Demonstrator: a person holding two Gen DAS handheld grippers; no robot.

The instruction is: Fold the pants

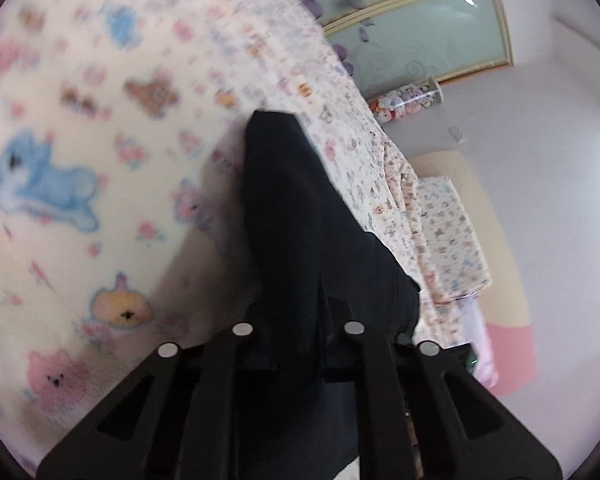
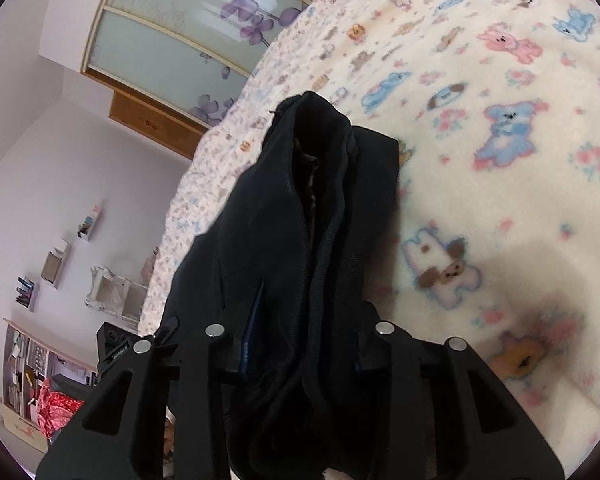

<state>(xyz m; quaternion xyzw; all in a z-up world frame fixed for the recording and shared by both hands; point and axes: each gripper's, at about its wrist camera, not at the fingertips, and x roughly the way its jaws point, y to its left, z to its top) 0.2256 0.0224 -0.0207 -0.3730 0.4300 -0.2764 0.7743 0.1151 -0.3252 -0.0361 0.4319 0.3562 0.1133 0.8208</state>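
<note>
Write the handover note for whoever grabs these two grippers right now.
Left gripper: shut on the pants, dark cloth bunched between its fingers.
Right gripper: shut on the pants too, gripping a thick bundle of layers with a zipper edge showing.
Pants hang lifted over the blanket on the bed.
Done: both ends gripped and raised. How many folds are in cannot be told.
Left: lay the pants flat on the blanket, finish the fold, release.
</note>
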